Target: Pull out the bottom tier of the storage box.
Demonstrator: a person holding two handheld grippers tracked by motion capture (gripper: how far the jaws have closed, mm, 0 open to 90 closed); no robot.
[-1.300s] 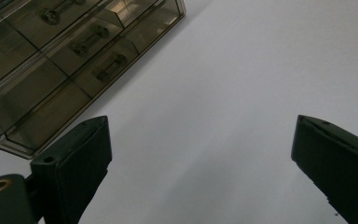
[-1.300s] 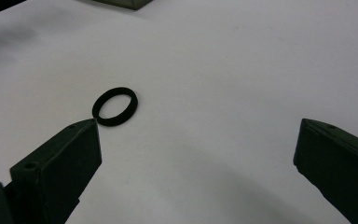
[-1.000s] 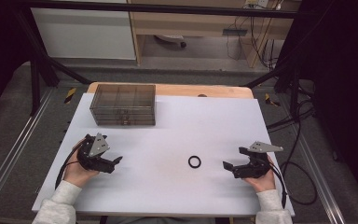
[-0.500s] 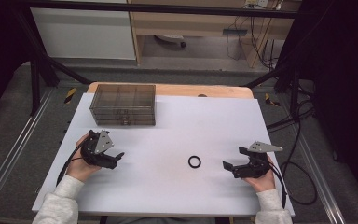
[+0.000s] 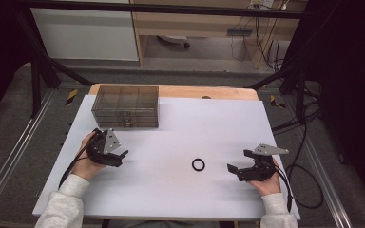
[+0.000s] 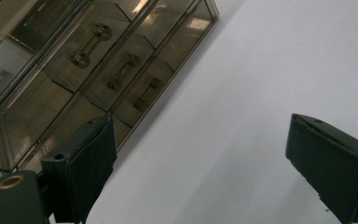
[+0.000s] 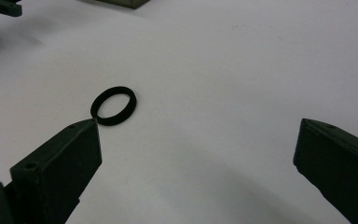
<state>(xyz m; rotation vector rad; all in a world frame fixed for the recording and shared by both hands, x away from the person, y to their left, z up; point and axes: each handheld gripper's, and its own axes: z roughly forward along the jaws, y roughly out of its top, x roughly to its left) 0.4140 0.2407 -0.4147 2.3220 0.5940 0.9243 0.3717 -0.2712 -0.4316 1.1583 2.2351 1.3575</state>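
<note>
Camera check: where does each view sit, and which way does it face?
High view: above the person's side, looking forward-down at the white table; forearms, both claws.
Left gripper view: on the left claw, facing the smoky clear plastic drawer box; open jaws.
Right gripper view: on the right claw, facing the small black ring; open jaws.
Shared: high and right show the ring.

Drawer box (image 5: 125, 106) at table's (image 5: 180, 199) far left, ring (image 5: 198, 164) right of centre — well apart
</note>
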